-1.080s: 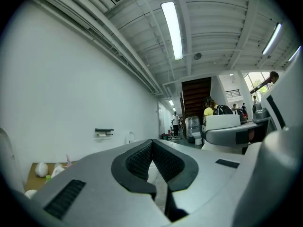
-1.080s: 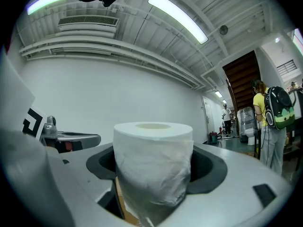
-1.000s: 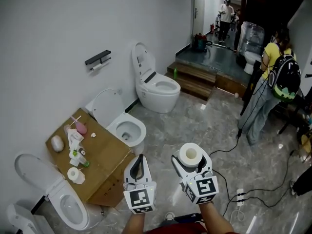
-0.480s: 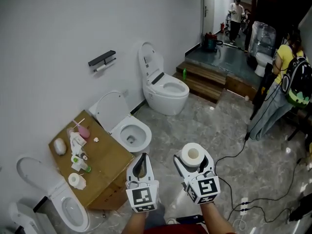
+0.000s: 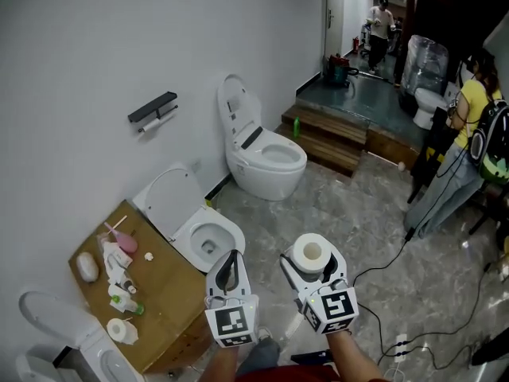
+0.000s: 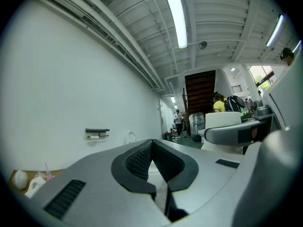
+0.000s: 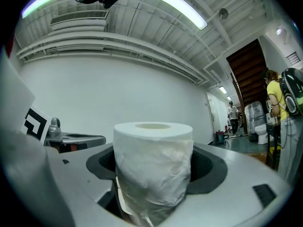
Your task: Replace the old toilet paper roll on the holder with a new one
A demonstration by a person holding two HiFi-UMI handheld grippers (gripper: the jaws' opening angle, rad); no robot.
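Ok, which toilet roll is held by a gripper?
The upright roll in the right gripper; a second roll sits on the brown tabletop, a third roll hangs on the wall holder.

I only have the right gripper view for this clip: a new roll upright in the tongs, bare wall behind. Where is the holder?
Observer: On the wall, up and to the left in the head view. The holder has a thin old roll hanging under it.
Operator: What about the left gripper?
Observer: The left tongs are shut with nothing in them.
Operator: Is anything standing under the holder?
Observer: An open toilet stands on the floor against that wall, below the holder and slightly to its right.
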